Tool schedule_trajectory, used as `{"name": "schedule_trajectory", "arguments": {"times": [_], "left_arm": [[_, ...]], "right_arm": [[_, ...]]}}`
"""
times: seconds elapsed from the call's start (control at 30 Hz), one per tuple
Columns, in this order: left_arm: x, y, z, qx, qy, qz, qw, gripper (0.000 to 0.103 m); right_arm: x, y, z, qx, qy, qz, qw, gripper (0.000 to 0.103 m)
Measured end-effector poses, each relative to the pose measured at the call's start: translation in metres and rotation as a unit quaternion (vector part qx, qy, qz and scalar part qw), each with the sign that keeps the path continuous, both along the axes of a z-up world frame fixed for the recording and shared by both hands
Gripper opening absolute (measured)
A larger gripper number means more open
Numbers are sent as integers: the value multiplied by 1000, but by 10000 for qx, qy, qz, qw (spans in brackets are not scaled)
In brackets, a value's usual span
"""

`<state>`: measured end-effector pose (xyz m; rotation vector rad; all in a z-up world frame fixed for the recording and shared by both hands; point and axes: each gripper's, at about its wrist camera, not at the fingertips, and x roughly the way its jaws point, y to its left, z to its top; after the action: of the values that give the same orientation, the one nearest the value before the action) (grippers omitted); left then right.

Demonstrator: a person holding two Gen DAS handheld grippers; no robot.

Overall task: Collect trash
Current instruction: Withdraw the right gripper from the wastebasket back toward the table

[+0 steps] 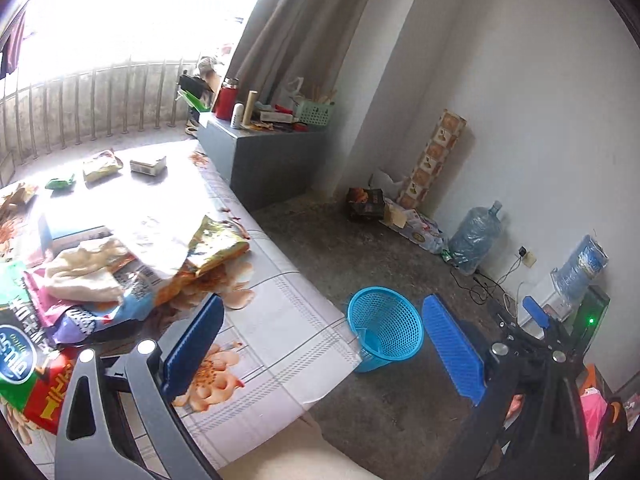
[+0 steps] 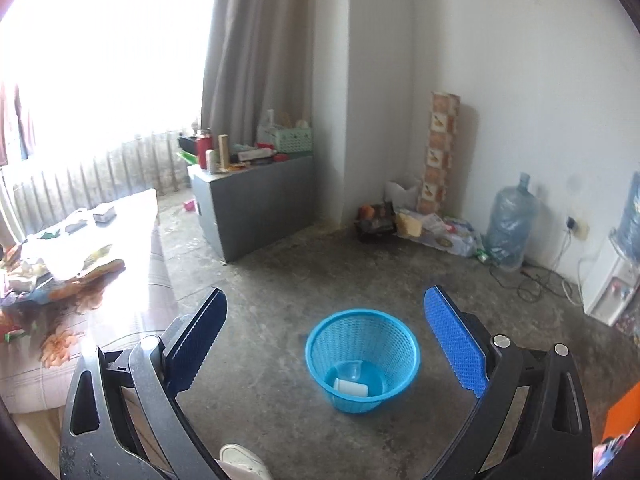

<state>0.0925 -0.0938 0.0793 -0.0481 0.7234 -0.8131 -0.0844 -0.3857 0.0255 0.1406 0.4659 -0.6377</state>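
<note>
Okay, I'm hovering both grippers, nothing between pads. Left gripper [image 1: 320, 344] standing wide, right gripper [image 2: 326, 344] standing wide too, aiming down at basket [image 2: 362, 360] on floor. Basket already holding white cup [image 2: 351, 387] and clear one. Trash pile [image 1: 120, 276] lying on table [image 1: 288, 320], near edge: wrappers [image 1: 218, 246], crumpled paper. I'm judging wrappers light, crinkly, slippery; pinching crumpled fold, not flat face. Paper soft, grabbing bunched middle.

Blue basket [image 2: 362, 360] on concrete floor [image 2: 280, 280], right hand-held gripper [image 2: 326, 336] wide open, empty
</note>
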Motion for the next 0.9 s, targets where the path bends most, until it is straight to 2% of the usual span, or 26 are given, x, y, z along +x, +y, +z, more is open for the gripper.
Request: {"name": "schedule_trajectory", "arguments": {"times": [0.2, 0.33, 0.6, 0.9], "left_arm": [[-8, 71, -2, -139, -193, 565, 9981, 97], [-10, 111, 0, -63, -396, 997, 9942, 97], [7, 175, -2, 72, -510, 1757, 9831, 97], [30, 215, -3, 15, -523, 2199, 9741, 97]], "right_arm": [[25, 34, 11, -32, -169, 923, 9956, 95], [50, 53, 17, 178, -169, 1539, 9878, 95], [91, 69, 6, 1001, -18, 2133, 9718, 95], [127, 95, -14, 1690, 231, 2587, 9508, 95]]}}
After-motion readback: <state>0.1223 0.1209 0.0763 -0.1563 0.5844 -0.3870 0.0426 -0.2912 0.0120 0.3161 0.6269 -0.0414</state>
